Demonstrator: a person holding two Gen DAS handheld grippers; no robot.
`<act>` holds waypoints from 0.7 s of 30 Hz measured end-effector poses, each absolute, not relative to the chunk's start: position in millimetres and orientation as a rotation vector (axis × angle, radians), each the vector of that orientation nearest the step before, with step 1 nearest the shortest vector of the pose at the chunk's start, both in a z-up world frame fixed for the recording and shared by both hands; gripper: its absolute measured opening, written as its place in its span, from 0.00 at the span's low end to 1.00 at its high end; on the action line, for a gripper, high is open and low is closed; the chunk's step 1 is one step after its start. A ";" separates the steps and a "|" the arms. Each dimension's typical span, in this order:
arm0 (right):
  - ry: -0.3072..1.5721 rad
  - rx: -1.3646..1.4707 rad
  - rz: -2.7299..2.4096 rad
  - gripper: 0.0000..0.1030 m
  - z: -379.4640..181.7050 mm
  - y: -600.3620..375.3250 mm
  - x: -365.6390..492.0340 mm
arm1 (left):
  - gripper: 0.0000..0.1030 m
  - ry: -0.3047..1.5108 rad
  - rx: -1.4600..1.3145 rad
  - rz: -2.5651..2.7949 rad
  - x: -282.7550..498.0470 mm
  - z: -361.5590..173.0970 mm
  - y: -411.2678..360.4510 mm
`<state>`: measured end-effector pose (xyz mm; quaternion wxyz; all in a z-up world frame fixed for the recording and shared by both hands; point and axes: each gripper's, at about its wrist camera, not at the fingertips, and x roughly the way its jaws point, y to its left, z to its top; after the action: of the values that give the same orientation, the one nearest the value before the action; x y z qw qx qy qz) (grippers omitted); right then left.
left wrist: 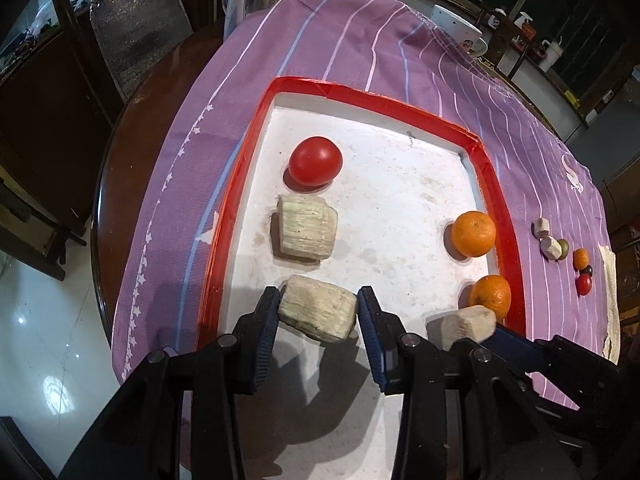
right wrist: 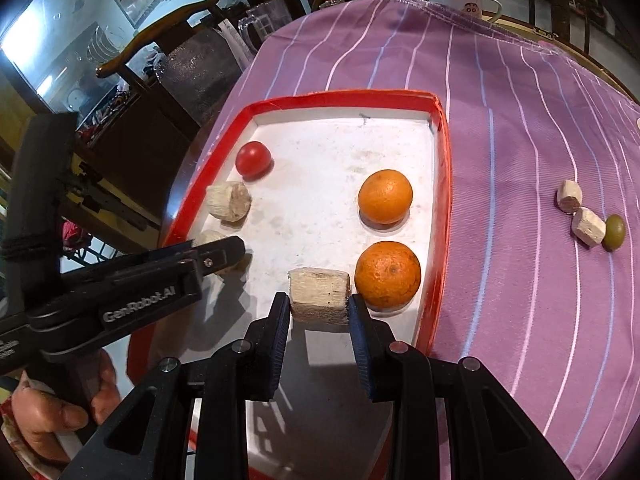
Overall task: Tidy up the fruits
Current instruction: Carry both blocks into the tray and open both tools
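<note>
Pinching pale chunks, left gripper (left wrist: 318, 312), marked "GenRobot.AI", and right gripper (right wrist: 319, 306) hover over tray (right wrist: 442, 152).

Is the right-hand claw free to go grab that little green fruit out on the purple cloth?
Probably not yet: the right gripper is shut on a pale chunk. Otherwise the cloth toward the green fruit looks open.

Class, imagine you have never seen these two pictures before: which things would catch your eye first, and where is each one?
The red-rimmed white tray on the striped purple cloth stands out first. In it, each gripper clamps a pale fibrous chunk: the left gripper near the tray's left side, the right gripper beside the nearer of two oranges. A red tomato glows at the far left of the tray.
</note>
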<state>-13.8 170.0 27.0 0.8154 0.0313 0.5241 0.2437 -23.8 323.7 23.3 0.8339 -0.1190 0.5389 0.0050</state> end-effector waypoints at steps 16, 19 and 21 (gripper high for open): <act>1.113 0.005 0.525 0.33 22.0 181.7 -13.0 | 0.42 1.156 -0.228 0.044 -21.7 23.3 322.3; 1.113 0.002 0.531 0.33 23.8 181.5 -14.0 | 0.46 1.148 -0.235 0.052 -24.6 29.6 323.9; 1.107 -0.001 0.539 0.33 25.9 181.4 -15.5 | 0.50 1.139 -0.242 0.055 -26.5 35.2 325.1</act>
<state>-15.5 181.4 25.9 0.8163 -0.0005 0.5193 0.2529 -26.5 325.1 35.2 0.8350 -0.1141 0.5377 0.0258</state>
